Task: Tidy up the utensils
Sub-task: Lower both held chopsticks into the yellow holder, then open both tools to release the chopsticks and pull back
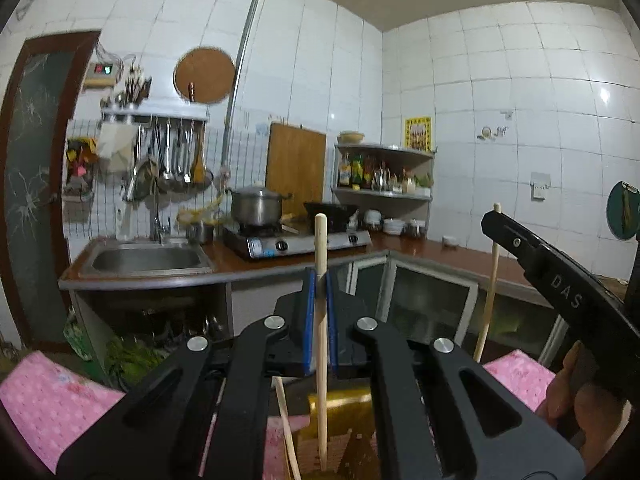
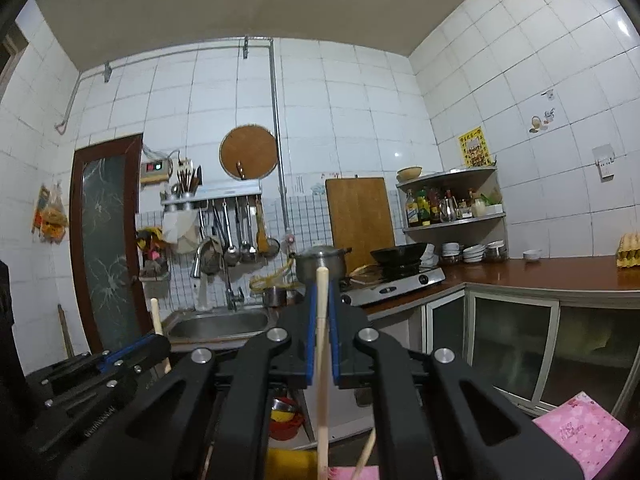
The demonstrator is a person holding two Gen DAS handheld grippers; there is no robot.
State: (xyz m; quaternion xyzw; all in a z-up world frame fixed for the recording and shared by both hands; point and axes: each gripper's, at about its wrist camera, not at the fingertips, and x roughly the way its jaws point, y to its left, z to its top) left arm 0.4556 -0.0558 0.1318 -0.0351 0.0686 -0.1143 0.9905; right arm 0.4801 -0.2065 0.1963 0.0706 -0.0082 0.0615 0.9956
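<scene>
Holding level, both grippers face the kitchen wall. Left gripper point(image 1: 320, 280): jaws closed on a wooden chopstick point(image 1: 321, 340), which stands upright between the blue pads, its tip above them. Right gripper point(image 2: 322, 300): jaws likewise pinched on a second chopstick point(image 2: 322, 360), also upright. In the left view the right gripper sits off to the right side, a hand point(image 1: 576, 400) wrapped beneath it. Pink cloth point(image 1: 52, 400) lies below. Sink point(image 1: 148, 258) and gas stove point(image 1: 296, 240) stand well ahead on the desk point(image 1: 400, 246).
</scene>
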